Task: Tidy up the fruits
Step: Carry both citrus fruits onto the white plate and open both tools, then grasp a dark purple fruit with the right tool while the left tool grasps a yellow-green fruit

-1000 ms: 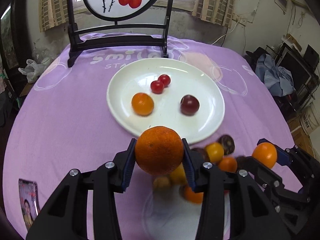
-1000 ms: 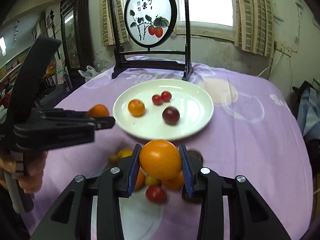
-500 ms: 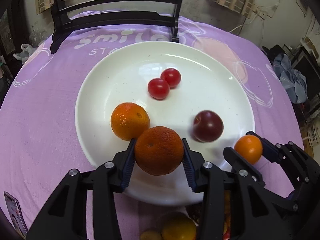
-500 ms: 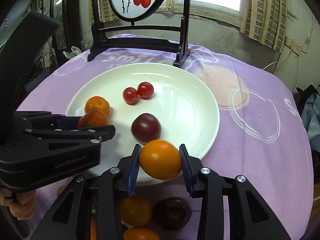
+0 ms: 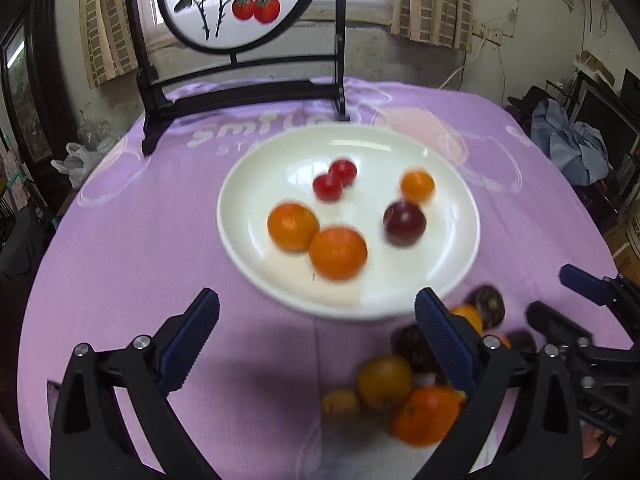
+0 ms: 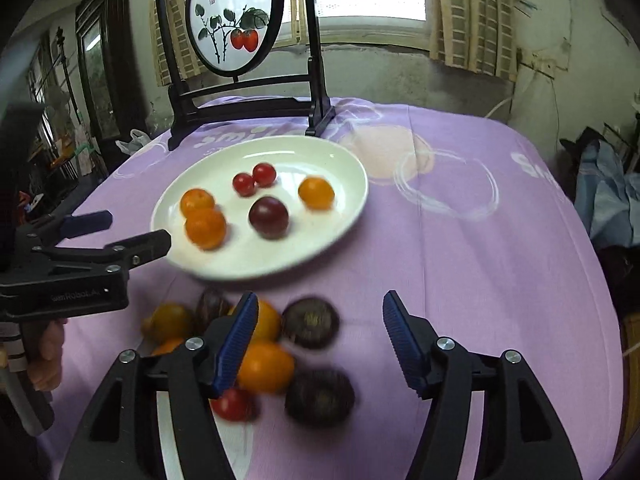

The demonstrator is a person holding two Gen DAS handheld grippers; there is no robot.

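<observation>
Fruits: six on the white plate (image 5: pixel 460 276) ahead of both jaws, the loose pile (image 6: pixel 256 344) under them. Left gripper (image 5: pixel 316 340) and right gripper (image 6: pixel 316 340) have just been opening, jaws wide, nothing between. Risk: the just-dropped orange (image 5: pixel 338 253) and tangerine (image 6: pixel 316 193) look blurred, may roll off the rim.

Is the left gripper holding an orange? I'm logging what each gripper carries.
No: the left gripper is open and empty, and three oranges lie on the white plate.
</observation>
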